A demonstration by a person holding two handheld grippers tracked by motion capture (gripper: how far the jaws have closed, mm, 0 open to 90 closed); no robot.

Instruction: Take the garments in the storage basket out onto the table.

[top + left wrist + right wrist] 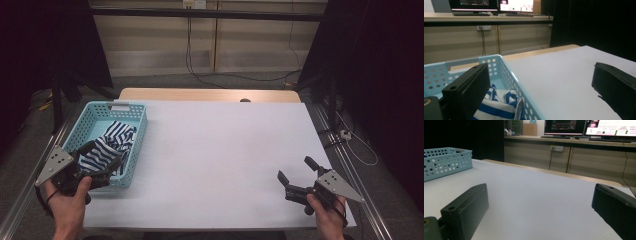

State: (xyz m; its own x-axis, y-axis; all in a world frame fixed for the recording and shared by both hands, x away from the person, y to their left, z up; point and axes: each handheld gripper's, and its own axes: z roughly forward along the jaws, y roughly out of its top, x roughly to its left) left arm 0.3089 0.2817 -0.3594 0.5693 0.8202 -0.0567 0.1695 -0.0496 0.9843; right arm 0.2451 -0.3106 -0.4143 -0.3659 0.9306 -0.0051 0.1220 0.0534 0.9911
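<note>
A light blue perforated basket (137, 131) stands at the table's left side with a blue-and-white striped cloth (111, 142) bunched inside. My left gripper (102, 158) is open over the basket's near right corner, one jaw above the cloth and the other outside the wall. The left gripper view has the basket wall (510, 75) running between the jaws of the left gripper (540, 72), with the cloth (496, 102) beside the left jaw. My right gripper (295, 168) is held open and empty near the table's front right corner. In its own view the right gripper (540, 192) faces bare tabletop, and the basket (446, 161) is far off to the left.
The white tabletop (225, 150) stretches between the two grippers. A wooden edge (210, 94) runs along its far side. Dark stands and curtains flank the table. Cables (200, 75) lie on the floor beyond, and monitors (609, 127) sit on a back counter.
</note>
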